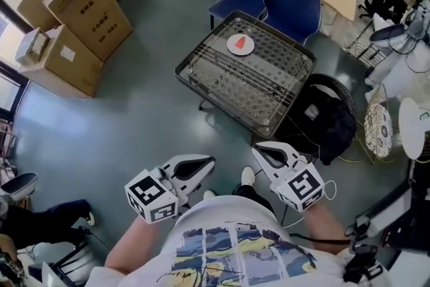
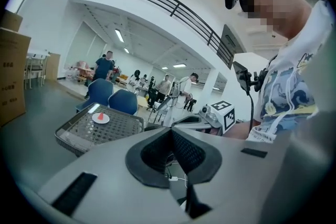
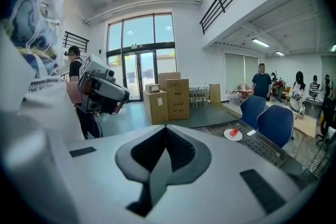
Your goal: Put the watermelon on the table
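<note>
No word or number can be read: the cardboard boxes [image 1: 94, 13] well left of the table [image 1: 195, 80] bear print too small to make out, and the cubes [image 1: 153, 197] on the left gripper [image 1: 209, 162] and right gripper [image 1: 257, 150], near the table, show only black-and-white square markers.

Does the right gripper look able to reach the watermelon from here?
Probably not: the right gripper sits near the body, with bare floor before the table. Nothing covers the watermelon.
</note>
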Tool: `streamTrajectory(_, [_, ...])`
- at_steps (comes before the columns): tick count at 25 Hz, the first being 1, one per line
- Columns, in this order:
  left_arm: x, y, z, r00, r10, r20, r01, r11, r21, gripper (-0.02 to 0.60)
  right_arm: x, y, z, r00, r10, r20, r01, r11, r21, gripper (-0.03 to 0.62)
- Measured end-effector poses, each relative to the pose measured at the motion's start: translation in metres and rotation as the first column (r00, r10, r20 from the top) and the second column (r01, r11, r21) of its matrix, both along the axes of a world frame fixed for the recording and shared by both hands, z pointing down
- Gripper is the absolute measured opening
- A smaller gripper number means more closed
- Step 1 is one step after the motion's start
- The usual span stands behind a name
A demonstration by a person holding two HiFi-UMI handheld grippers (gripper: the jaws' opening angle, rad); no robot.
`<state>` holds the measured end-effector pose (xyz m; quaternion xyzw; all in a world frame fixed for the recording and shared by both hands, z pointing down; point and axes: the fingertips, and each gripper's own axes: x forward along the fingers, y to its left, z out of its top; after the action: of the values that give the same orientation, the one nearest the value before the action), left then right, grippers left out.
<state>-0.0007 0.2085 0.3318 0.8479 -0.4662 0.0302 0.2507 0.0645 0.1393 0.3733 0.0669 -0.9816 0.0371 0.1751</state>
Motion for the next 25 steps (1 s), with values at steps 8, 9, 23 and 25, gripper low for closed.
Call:
streamTrajectory(8, [-0.03, 0.083, -0.002, 0.999, 0.0, -0.045, 0.0, 1.0, 0.005, 0.009, -0.037, 0.091, -0.008, 1.0, -0.003, -0.002, 0.003, 1.0, 0.024, 0.01])
streamTrajectory(9, [-0.034, 0.093, -0.002, 0.999, 0.002, -0.048, -0.002, 1.0, 0.008, 0.008, -0.04, 0.102, -0.009, 1.0, -0.002, -0.007, 0.002, 1.0, 0.028, 0.01])
streamTrajectory(23, [-0.015, 0.129, 0.007, 0.999, 0.021, -0.032, -0.02, 0.999, 0.028, 0.009, -0.041, 0.152, -0.011, 0.999, -0.052, -0.016, 0.052, 0.997, 0.058, 0.009])
streamTrajectory(25, [-0.013, 0.13, 0.009, 0.999, 0.021, -0.031, -0.02, 0.999, 0.033, 0.009, -0.039, 0.154, -0.011, 0.999, -0.048, 0.004, 0.048, 0.997, 0.067, 0.01])
